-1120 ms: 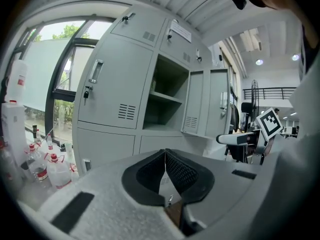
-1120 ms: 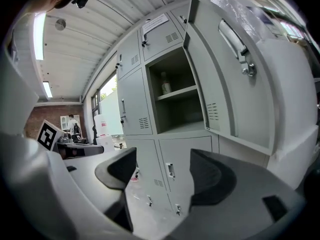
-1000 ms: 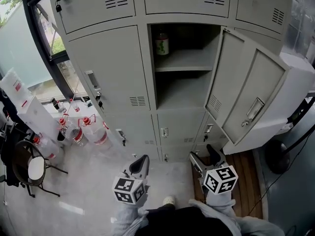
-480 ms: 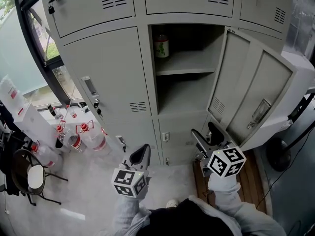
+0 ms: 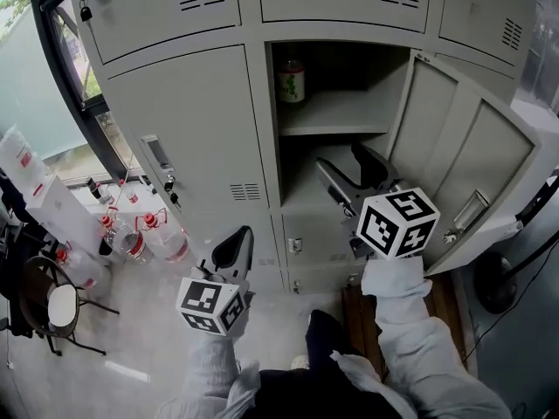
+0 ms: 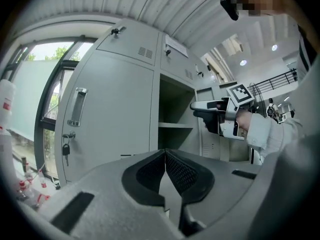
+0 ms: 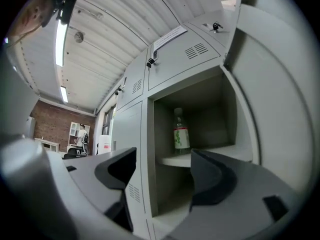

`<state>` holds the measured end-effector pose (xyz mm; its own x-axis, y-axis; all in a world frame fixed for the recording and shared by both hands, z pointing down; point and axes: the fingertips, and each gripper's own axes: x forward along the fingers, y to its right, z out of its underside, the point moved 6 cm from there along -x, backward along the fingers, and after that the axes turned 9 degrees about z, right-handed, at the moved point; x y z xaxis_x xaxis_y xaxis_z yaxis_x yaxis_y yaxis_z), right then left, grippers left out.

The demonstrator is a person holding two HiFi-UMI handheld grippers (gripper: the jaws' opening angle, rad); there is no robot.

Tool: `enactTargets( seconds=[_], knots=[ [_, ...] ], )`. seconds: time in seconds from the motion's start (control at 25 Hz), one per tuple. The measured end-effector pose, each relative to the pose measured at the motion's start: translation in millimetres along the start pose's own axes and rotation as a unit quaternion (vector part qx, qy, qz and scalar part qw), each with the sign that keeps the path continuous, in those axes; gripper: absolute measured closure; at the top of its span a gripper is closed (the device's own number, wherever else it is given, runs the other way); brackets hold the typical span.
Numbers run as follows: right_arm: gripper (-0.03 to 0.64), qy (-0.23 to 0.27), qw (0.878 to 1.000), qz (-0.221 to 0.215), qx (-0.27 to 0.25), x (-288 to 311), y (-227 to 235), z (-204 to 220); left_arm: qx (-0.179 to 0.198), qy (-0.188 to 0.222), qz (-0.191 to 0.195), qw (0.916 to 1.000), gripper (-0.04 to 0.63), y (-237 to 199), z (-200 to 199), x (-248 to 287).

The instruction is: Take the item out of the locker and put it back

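Grey steel locker (image 5: 259,138), door open; bottle (image 5: 291,78) upright on its top shelf. Right gripper (image 5: 342,166) spread wide, empty, lower: lift, then straddle the label squarely. Left gripper (image 5: 232,250) closed, empty.

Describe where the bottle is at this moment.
In the head view, the bottle stands upright at the back left of the upper shelf inside the open locker, above and left of the right hand-held gripper.

bottle (image 5: 292,78) | upright, green-and-white label | upper shelf (image 5: 341,113) (left side) | locker (image 5: 265,160) door open
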<state>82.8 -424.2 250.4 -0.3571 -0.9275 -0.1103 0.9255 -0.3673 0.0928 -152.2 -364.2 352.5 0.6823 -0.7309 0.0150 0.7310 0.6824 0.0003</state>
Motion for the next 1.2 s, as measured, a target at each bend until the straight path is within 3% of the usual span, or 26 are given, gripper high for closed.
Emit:
enactTargets(
  seconds=[0.52, 1.2],
  knots=[
    [0.291, 0.026, 0.997, -0.043, -0.051, 136, 19, -62, 0.056, 0.063, -0.026, 0.9961, 0.588, -41, -75, 64],
    [0.275, -0.036, 0.994, -0.079, -0.062, 253, 36, -51, 0.083, 0.093, -0.092, 0.988, 0.588, -81, -92, 79]
  ],
)
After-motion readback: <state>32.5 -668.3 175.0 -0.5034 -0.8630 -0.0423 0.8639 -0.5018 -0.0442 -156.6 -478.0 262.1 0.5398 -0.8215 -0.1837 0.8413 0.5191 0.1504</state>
